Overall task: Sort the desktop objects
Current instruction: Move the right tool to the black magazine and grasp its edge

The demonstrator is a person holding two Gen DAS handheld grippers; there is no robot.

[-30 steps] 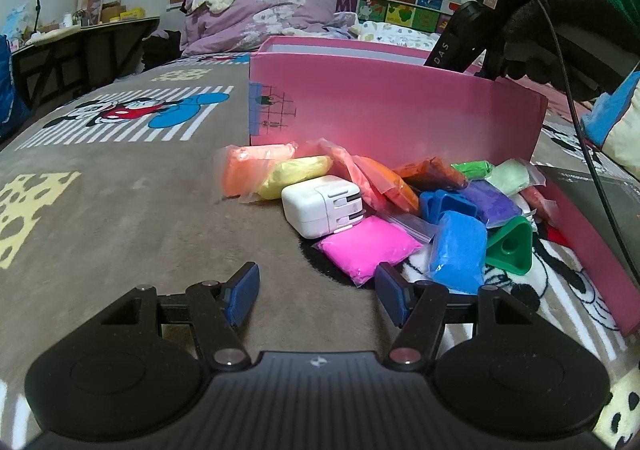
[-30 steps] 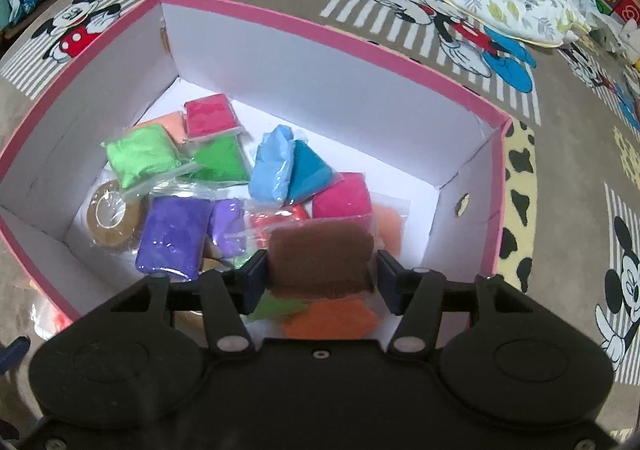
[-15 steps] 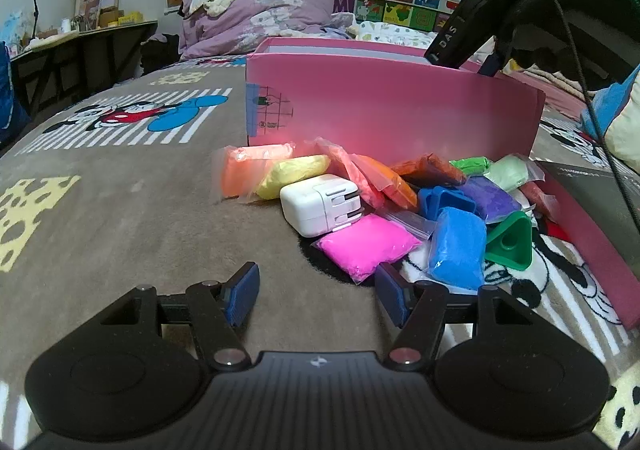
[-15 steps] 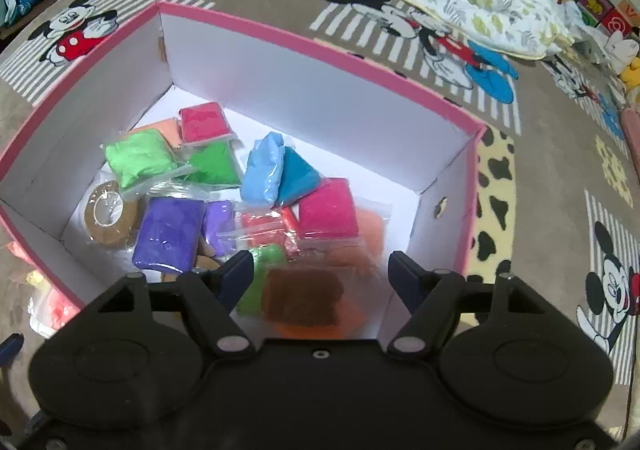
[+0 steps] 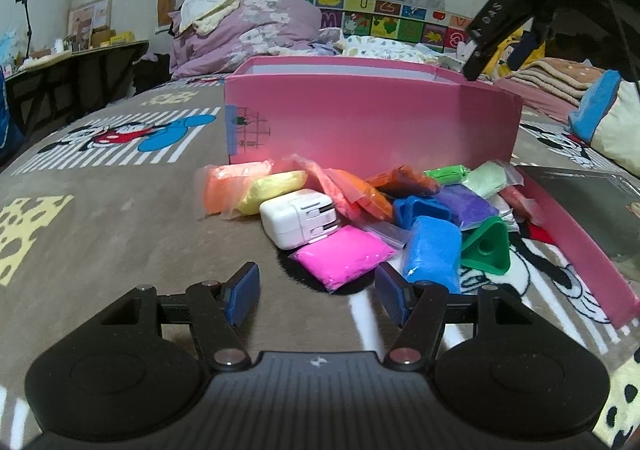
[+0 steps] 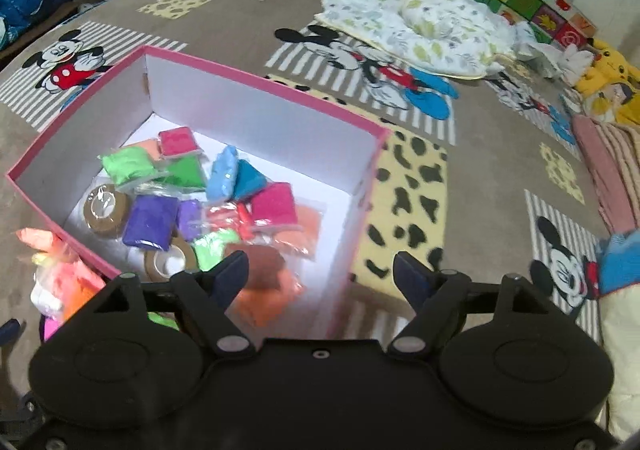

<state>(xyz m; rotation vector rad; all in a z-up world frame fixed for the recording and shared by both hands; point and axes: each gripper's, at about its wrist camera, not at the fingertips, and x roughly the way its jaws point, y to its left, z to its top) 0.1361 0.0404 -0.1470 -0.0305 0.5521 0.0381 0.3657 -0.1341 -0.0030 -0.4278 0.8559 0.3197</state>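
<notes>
A pink box (image 5: 372, 121) stands on the cartoon blanket; in the right wrist view its white inside (image 6: 256, 117) holds several coloured clay bags, two tape rolls and a brown clay bag (image 6: 262, 264) lying at the near end. My right gripper (image 6: 320, 276) is open and empty above the box's near right corner. My left gripper (image 5: 318, 292) is open and empty, low over the blanket just short of a pink clay bag (image 5: 344, 256). Behind that bag lie a white charger (image 5: 298, 221), a blue bag (image 5: 432, 252), a green triangle piece (image 5: 486, 246) and more bags.
The pink box lid (image 5: 576, 242) lies to the right of the pile. A floral quilt (image 6: 416, 25) and yellow plush toys (image 6: 608, 77) lie beyond the box. A purple bedding heap (image 5: 248, 33) and a dark desk (image 5: 72, 77) stand at the back.
My right gripper opened and dropped the brown clay bag into the box, then rose and swung right. My left gripper stayed open and edged slightly closer to the pile.
</notes>
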